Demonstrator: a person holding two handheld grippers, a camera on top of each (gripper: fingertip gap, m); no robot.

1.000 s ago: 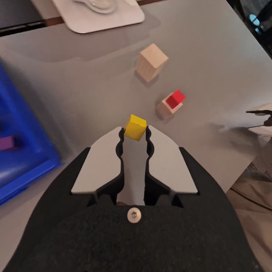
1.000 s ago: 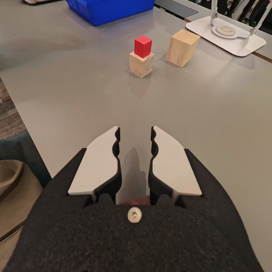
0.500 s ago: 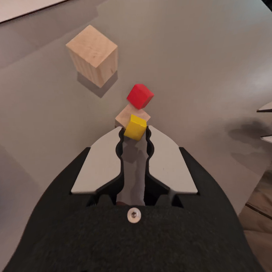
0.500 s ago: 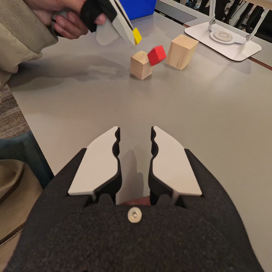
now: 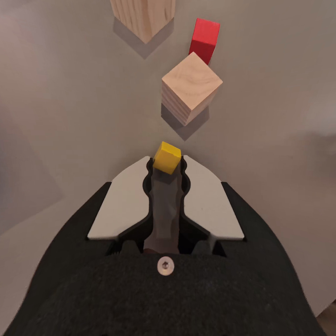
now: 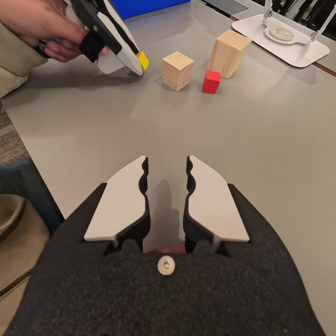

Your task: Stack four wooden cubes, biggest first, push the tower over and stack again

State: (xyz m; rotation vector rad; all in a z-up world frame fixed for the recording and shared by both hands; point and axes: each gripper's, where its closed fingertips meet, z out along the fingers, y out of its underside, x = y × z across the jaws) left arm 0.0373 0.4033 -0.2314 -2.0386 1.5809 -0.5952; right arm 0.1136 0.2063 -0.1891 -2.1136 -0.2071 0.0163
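My left gripper (image 5: 167, 160) is shut on a small yellow cube (image 5: 167, 157), held just above the grey table; it also shows in the right wrist view (image 6: 141, 62) with the yellow cube (image 6: 144, 60). A medium plain wooden cube (image 5: 191, 87) (image 6: 177, 70) stands on the table just ahead of it. A red cube (image 5: 204, 39) (image 6: 211, 82) lies on the table behind the medium cube. The biggest plain cube (image 5: 143, 16) (image 6: 229, 52) stands farther off. My right gripper (image 6: 167, 160) is open and empty, low over the table, well short of the cubes.
A blue bin (image 6: 145, 7) stands at the far side of the table. A white stand base (image 6: 283, 38) lies at the far right. The table's left edge (image 6: 21, 134) runs beside a carpet. A person's hand (image 6: 41, 34) holds the left gripper.
The red cube has been knocked off the medium cube and now lies on the table. My left gripper with the yellow cube has drawn back and lowered. My right gripper has stayed still.
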